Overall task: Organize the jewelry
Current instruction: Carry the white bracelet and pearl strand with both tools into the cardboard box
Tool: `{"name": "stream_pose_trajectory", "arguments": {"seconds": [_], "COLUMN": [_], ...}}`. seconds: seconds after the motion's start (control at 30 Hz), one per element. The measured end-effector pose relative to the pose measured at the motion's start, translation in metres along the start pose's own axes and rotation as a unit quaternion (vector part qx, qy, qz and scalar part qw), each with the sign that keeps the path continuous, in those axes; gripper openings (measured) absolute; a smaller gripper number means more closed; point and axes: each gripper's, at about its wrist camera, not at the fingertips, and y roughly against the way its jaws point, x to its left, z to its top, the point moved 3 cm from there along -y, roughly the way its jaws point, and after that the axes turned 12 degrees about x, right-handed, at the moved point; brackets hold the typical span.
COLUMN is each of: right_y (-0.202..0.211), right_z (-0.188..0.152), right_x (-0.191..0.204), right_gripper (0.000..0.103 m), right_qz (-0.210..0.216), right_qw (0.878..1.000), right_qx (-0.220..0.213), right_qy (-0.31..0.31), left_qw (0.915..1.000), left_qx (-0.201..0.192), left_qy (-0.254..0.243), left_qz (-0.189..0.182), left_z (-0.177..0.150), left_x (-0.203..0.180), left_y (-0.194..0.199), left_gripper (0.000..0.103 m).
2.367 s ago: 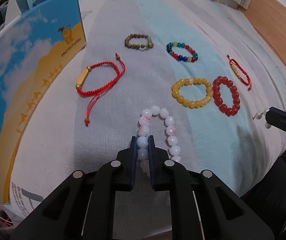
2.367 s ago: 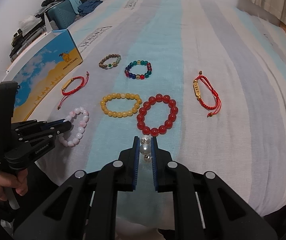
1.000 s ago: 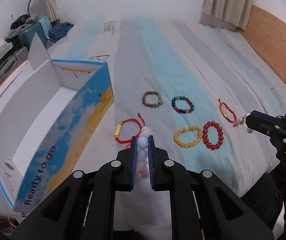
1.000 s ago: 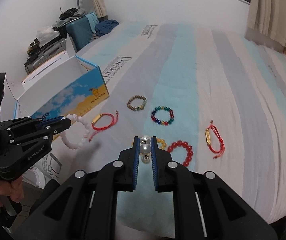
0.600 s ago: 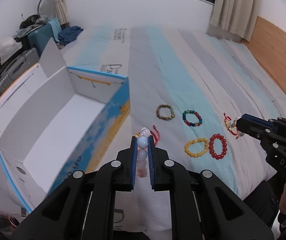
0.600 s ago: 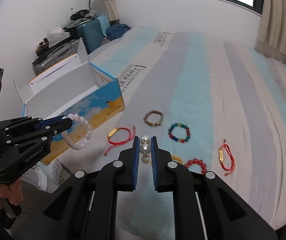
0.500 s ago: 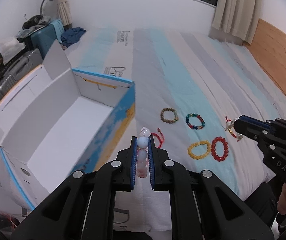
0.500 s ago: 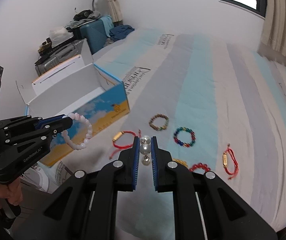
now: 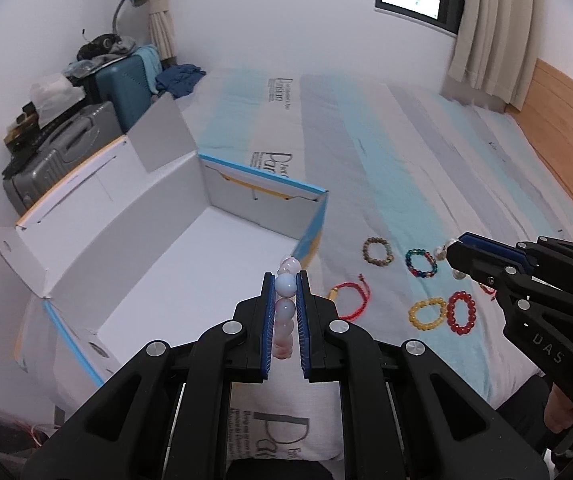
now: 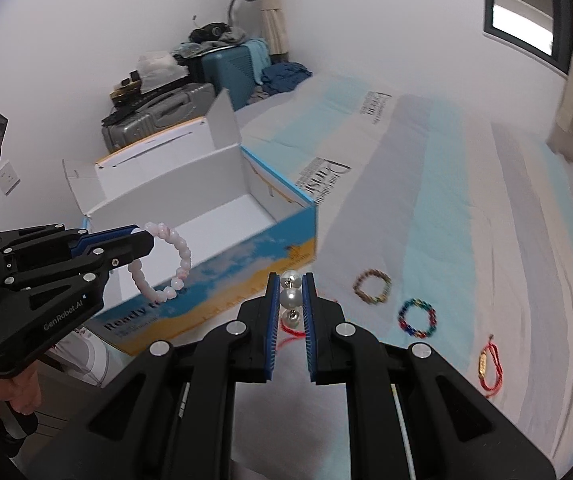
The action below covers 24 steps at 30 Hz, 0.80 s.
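Note:
My left gripper (image 9: 285,285) is shut on a pink-white bead bracelet (image 9: 284,312) and holds it in the air over the near right part of an open white box (image 9: 158,264). From the right wrist view the bracelet (image 10: 168,258) hangs from the left gripper (image 10: 142,240) beside the box (image 10: 214,216). My right gripper (image 10: 290,292) is shut on a string of pearl beads (image 10: 289,298), in the air above the bed; it also shows in the left wrist view (image 9: 452,256).
On the striped bed sheet (image 9: 366,168) lie a brown bead bracelet (image 9: 376,251), a multicolour one (image 9: 420,263), a yellow one (image 9: 426,313), a red bead one (image 9: 461,312) and a red cord bracelet (image 9: 350,300). Another red cord bracelet (image 10: 488,366) lies right. Suitcases (image 9: 66,148) stand behind the box.
Both grippers have lifted their bracelets off the bed and moved up and left. The left gripper now hangs its bracelet over the open box.

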Motion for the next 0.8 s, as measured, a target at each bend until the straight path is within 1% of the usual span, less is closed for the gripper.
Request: {"name": "stream_pose_trajectory", "arguments": {"seconds": [0.2,0.43,0.6,0.8], "right_y": [-0.006,-0.024,-0.044,-0.076], "right_z": [0.02,0.047,0.064,0.079], "right_x": [0.028,0.059,0.078,0.098], "right_gripper": [0.01,0.01,0.01,0.01], "right_qz": [0.006,0.018,0.025,0.039], "right_qw": [1.0,0.998,0.995,0.989], "right_qx": [-0.001,0.01,0.026,0.063], "right_qy": [0.03,0.064,0.091,0.125], "left_qw": [0.9998,0.9992,0.9984,0.9972], "left_qx": [0.005,0.02,0.032,0.054], "left_qy": [0.012,0.029,0.039,0.046], "left_qz": [0.011,0.02,0.024,0.026], "left_z": [0.002,0.006,0.007,0.012], "left_x": [0.024,0.059,0.083,0.108], "left_y": [0.003,-0.005,-0.016,-0.035], "left_gripper": [0.01,0.01,0.01,0.01]}}
